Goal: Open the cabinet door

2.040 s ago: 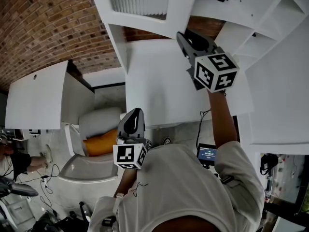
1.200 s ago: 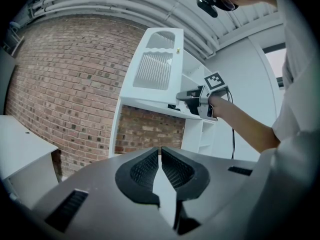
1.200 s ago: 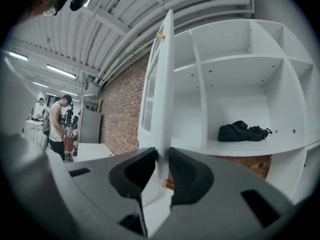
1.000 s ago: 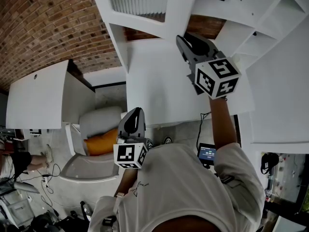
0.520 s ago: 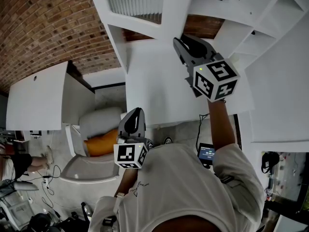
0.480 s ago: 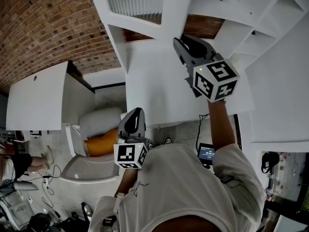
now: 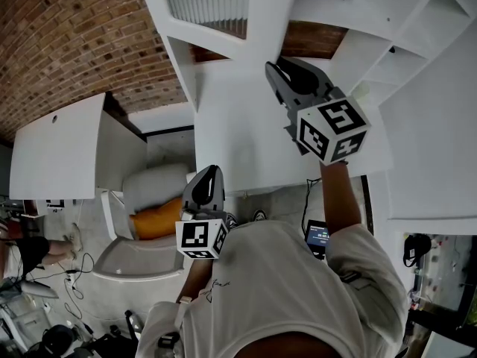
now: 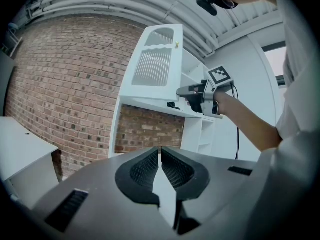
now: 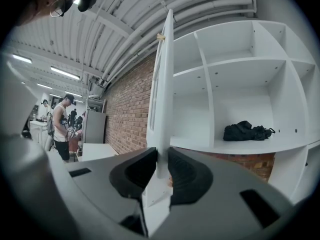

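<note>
The white cabinet door (image 7: 272, 13), with a slatted panel in its upper part, stands swung out from the open shelf unit (image 9: 235, 59). My right gripper (image 7: 276, 68) is shut on the door's free edge. In the right gripper view the thin door edge (image 9: 162, 84) runs down between the jaws (image 9: 161, 170), whose pads press on it from both sides. The left gripper view shows the same door (image 8: 155, 59) with the right gripper (image 8: 184, 91) on it. My left gripper (image 7: 212, 173) hangs lower by my body, shut (image 8: 160, 156) and empty.
A black bag (image 9: 247, 130) lies on a shelf inside the cabinet. A brick wall (image 7: 67, 43) runs behind it. A low white cabinet (image 7: 56, 148) stands to the left, with a pale chair holding an orange cushion (image 7: 156, 222) beside it. A person (image 9: 62, 126) stands far off.
My right gripper has shifted slightly left and down in the head view, and the door edge has swung a little with it. The left gripper has not moved.
</note>
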`<state>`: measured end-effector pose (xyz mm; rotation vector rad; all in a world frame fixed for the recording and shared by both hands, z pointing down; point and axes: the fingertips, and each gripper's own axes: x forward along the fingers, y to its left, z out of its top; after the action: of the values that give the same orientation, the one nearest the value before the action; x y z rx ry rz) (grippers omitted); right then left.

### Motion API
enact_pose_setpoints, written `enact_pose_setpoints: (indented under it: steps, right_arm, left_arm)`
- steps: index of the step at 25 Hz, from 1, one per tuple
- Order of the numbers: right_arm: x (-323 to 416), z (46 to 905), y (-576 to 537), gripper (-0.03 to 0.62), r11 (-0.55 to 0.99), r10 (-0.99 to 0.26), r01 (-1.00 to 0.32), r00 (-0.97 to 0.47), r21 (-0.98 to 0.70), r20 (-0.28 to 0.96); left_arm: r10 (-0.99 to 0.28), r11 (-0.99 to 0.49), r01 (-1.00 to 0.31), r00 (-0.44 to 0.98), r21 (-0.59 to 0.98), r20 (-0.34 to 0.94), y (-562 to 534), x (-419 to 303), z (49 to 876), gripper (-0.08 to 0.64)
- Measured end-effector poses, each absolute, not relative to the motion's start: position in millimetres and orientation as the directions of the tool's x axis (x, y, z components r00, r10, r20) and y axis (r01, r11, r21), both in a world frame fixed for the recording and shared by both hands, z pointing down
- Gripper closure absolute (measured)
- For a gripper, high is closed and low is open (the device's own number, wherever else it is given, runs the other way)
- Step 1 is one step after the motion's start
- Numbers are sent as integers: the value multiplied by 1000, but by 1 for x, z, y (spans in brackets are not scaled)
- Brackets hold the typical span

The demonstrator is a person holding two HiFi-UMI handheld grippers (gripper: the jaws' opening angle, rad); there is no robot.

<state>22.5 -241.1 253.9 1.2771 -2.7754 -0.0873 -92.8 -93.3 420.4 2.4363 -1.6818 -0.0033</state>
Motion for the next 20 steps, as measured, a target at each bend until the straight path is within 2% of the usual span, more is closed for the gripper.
enact_pose_setpoints:
  steps: [20]
  right_arm:
    - [6, 254, -218, 515, 645, -764, -761, -645, 75, 25]
  left_arm:
    - [-917, -368, -919, 384, 140, 113, -93, -86, 421, 532]
